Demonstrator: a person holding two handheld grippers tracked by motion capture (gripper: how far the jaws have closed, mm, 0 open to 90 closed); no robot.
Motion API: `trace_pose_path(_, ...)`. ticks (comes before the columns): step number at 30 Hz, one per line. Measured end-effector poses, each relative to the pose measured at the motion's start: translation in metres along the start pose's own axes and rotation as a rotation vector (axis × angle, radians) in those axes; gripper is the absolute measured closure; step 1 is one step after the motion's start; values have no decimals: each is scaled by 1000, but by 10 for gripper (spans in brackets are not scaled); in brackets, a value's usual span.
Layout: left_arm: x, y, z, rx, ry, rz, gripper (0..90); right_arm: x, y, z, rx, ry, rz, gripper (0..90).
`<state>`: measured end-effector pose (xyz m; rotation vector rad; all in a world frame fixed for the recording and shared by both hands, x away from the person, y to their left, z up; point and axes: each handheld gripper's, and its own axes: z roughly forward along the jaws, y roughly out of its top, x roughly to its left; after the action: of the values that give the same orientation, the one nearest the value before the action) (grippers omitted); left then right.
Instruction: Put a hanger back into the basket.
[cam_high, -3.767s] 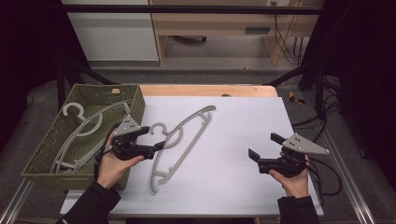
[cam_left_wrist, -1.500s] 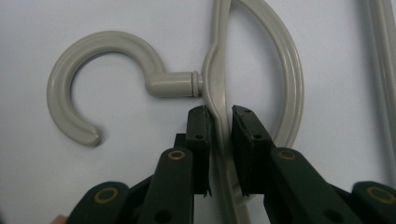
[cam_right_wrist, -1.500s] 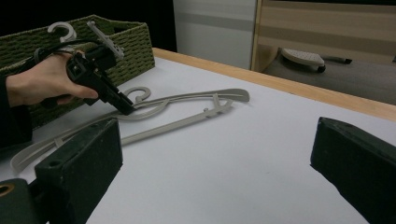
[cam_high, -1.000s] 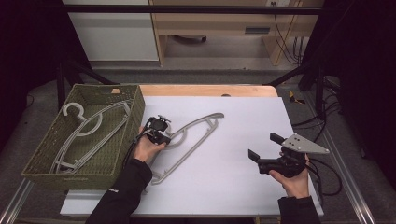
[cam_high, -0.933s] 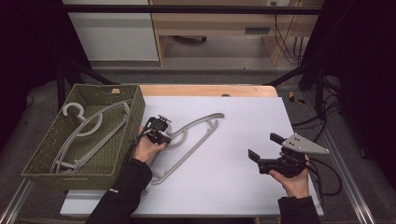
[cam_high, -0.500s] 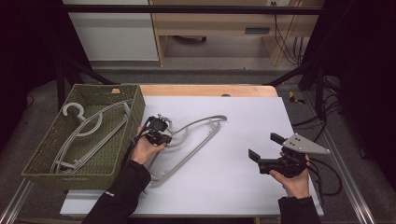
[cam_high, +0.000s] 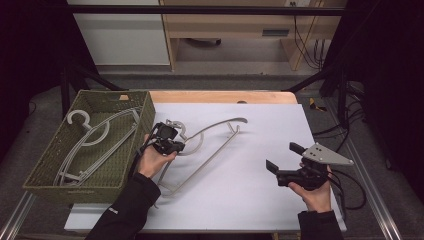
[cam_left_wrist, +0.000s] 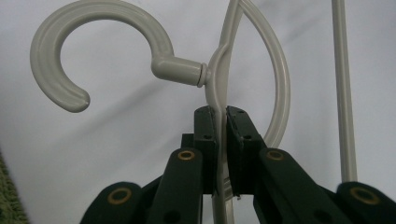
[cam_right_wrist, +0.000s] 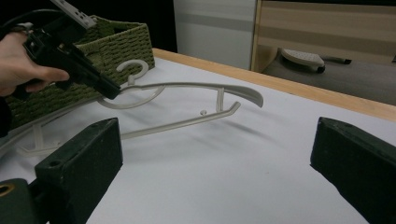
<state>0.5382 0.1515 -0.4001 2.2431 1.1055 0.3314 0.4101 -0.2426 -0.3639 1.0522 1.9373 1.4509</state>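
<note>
We work at a white table (cam_high: 250, 200) with a woven green basket (cam_high: 50, 172) at its left edge, and the job we read from the scene is moving hangers into that basket. One grey hanger (cam_high: 95, 137) already lies inside it, so that part looks done. The second hanger (cam_high: 220, 150) is the one in hand: it sits just right of the basket, its near end resting on the table and its far arm lifted off the surface, as the right gripper view shows by the shadow under it. Our left gripper (cam_high: 167, 140) is clamped on this hanger's thin neck just below the hook (cam_left_wrist: 70, 60); in the left gripper view the pads (cam_left_wrist: 205, 135) press on the plastic from both sides. Our right gripper (cam_high: 282, 162) hangs over the near right part of the table, well apart from the hanger, its jaws spread wide with nothing between them. We judge the grasp made and the lift begun; what is left is to carry the hanger leftward over the basket wall, lower it beside the first one and let go.
</note>
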Motion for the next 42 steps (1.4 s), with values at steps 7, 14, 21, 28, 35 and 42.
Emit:
trace_pose_path(7, -18, 9, -30, -75, -6, 47, 834, 0, 1, -1, -6, -2, 1, 26)
trace_pose_path(14, -35, 16, -61, -113, -7, 122, 834, -1, 1, -3, -10, -3, 0, 26)
trace_pose_path(21, -43, 20, -92, -154, -3, 162, 834, -1, 2, -5, -15, -6, 0, 25)
trace_pose_path(28, -38, 24, -119, -175, 9, 173, 834, -1, 2, -5, -15, -10, 0, 25)
trace_pose_path(35, -27, 25, -140, -196, 19, 168, 834, 0, 1, -3, -7, -8, 4, 25)
trace_pose_path(42, -10, 25, -161, -220, 46, 160, 834, -1, 1, -3, -7, -9, 3, 25)
